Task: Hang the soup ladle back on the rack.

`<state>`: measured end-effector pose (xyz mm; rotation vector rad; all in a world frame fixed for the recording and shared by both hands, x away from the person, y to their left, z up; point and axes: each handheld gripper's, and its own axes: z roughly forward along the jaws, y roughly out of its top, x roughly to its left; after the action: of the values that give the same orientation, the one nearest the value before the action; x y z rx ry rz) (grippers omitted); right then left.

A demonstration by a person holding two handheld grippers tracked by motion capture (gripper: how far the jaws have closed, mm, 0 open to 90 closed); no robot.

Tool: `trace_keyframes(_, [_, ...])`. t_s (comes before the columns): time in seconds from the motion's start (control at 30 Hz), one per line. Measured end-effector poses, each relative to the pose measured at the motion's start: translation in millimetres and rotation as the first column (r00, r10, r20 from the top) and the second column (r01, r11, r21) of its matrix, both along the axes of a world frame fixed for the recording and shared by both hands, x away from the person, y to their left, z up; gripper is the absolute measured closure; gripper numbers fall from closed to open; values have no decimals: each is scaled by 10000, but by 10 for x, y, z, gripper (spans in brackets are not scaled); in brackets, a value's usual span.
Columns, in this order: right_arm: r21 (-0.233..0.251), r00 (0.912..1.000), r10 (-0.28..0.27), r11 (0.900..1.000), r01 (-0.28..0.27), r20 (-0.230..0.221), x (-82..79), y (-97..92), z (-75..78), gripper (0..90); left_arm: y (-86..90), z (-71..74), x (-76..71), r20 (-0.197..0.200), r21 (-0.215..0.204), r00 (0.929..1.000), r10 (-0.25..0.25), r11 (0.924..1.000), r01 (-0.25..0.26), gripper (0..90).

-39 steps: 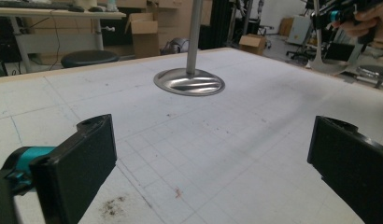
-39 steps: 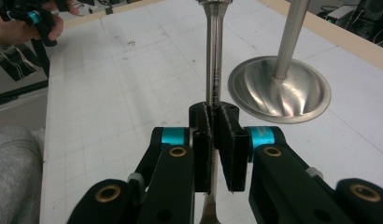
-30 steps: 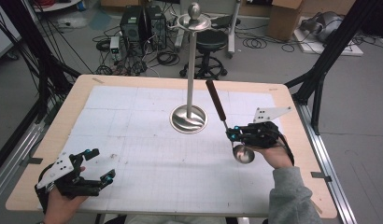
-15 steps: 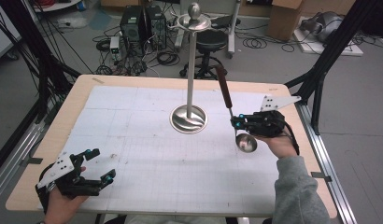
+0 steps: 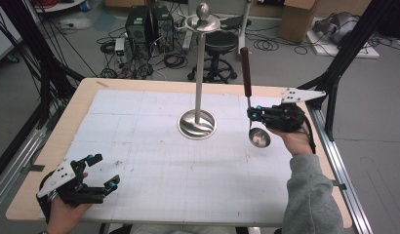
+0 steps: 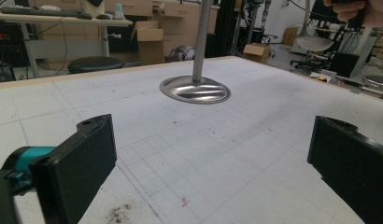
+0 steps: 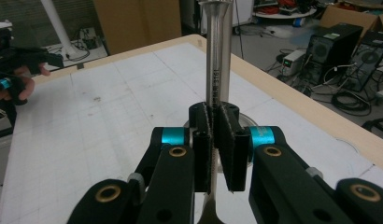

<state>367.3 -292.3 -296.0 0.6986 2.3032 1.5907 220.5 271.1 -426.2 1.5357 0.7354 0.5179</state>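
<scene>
Ladle (image 5: 250, 102) upright, stem clamped in right claw (image 5: 251, 115), left claw (image 5: 101, 171) open

A white gridded mat (image 5: 154, 161) covered the wooden table (image 5: 86, 92), with a few dark specks near its front left. Beyond the far edge stood a black stool (image 5: 221, 44), computer towers (image 5: 149, 24) amid tangled cables (image 5: 173, 61), and cardboard boxes (image 5: 296, 22).
</scene>
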Motion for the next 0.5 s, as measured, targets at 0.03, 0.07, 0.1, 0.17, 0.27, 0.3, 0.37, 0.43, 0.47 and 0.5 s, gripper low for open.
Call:
trace_keyframes(0.03, [-60, 10000, -26, 10000, 26, 43, 9, -1, 5, 844, -4, 3, -1, -10, -52, 10000, -14, 10000, 14, 17])
trace_keyframes(0.07, [-104, 10000, -62, 9999, 62, 28, 16, 3, 13, 844, -10, 5, -2, -15, -108, 10000, -31, 9999, 31, 17])
trace_keyframes(0.1, [-128, 9999, -114, 9999, 115, 43, 21, 13, 21, 844, -16, 7, -2, 1, -117, 10000, -57, 9999, 57, 17])
trace_keyframes(0.17, [-135, 9998, -166, 9998, 167, 54, 27, 39, 33, 844, -34, 6, -5, -18, -48, 9999, -103, 9999, 103, 17])
trace_keyframes(0.27, [-191, 9998, -154, 9997, 156, 104, 48, 84, 59, 844, -60, 2, -10, -11, 123, 9999, -145, 9998, 146, 17])
trace_keyframes(0.3, [-233, 9999, -154, 9996, 156, 68, 50, 92, 69, 844, -67, 4, -14, -7, 149, 9998, -178, 9997, 178, 17])
trace_keyframes(0.37, [-328, 9999, -99, 9994, 104, 134, 69, 112, 98, 844, -77, 8, -21, 10, 151, 9998, -202, 9997, 202, 17])
trace_keyframes(0.43, [-303, 9999, -107, 9995, 109, 88, 77, 124, 135, 844, -81, 8, -22, 26, 166, 9998, -210, 9996, 209, 17])
trace_keyframes(0.47, [-273, 9998, -127, 9995, 130, 119, 87, 129, 152, 844, -80, 7, -22, 14, 180, 9998, -219, 9996, 218, 17])
trace_keyframes(0.5, [-256, 9998, -157, 9995, 160, 130, 94, 132, 171, 844, -79, 7, -23, 3, 183, 9998, -221, 9996, 220, 17])
